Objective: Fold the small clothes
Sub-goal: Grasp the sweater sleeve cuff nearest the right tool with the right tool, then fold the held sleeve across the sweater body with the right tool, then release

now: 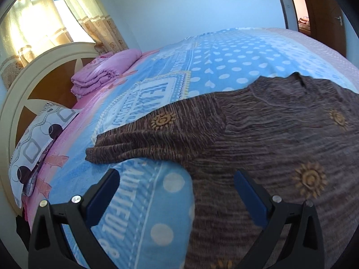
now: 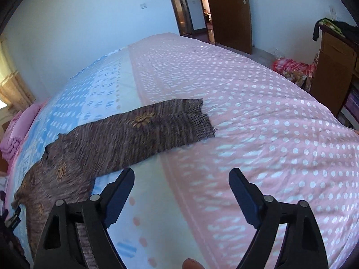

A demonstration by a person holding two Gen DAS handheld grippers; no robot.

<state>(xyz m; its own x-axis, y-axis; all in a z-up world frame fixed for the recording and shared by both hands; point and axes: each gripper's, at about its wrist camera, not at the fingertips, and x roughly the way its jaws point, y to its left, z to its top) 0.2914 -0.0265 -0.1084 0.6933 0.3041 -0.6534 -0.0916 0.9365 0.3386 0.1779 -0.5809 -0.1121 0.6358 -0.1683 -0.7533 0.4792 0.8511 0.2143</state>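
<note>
A brown striped knit sweater [image 1: 258, 134] with yellow sun motifs lies spread flat on the bed. In the left wrist view its left sleeve [image 1: 143, 139] stretches out to the left. My left gripper [image 1: 177, 183] is open and empty, hovering over the sweater's left side edge below that sleeve. In the right wrist view the sweater [image 2: 74, 154] lies at the left with its right sleeve [image 2: 161, 125] reaching right onto the pink cover. My right gripper [image 2: 181, 186] is open and empty, just in front of that sleeve.
The bed has a blue dotted blanket [image 1: 224, 67] and a pink dotted cover [image 2: 258, 112]. A folded pink quilt [image 1: 105, 74], a patterned pillow [image 1: 36, 145] and the headboard [image 1: 27, 85] are at the left. A wooden cabinet [image 2: 332, 67] and door [image 2: 226, 11] stand beyond the bed.
</note>
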